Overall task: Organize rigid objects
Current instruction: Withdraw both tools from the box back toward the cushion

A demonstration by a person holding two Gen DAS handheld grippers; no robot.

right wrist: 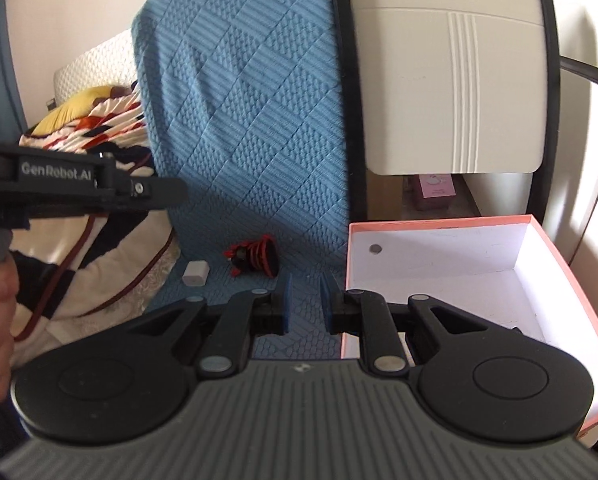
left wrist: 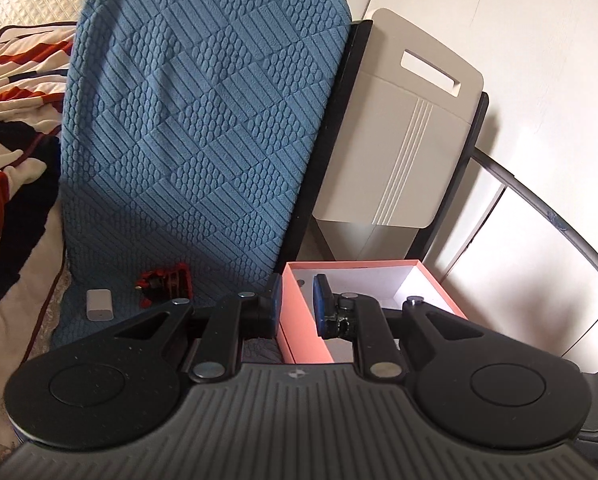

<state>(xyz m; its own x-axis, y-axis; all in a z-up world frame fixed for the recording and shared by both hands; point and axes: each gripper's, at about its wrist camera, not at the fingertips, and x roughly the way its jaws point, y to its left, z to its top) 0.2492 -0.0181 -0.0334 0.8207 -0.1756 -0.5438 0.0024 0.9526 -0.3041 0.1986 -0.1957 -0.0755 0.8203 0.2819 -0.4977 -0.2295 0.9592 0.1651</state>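
Pink-walled cardboard box point(right wrist: 451, 256) with white inside sits open at right on the blue textured cover point(right wrist: 239, 120); red-black gadget point(right wrist: 255, 260) and small white charger block point(right wrist: 195, 272) lie apart on the cover, left of it. Left gripper point(left wrist: 297, 304) and right gripper point(right wrist: 306, 304) hover empty, pads narrowly parted, pinching nothing.

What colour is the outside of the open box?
The open box is salmon pink outside and white inside; the right wrist view shows it best.
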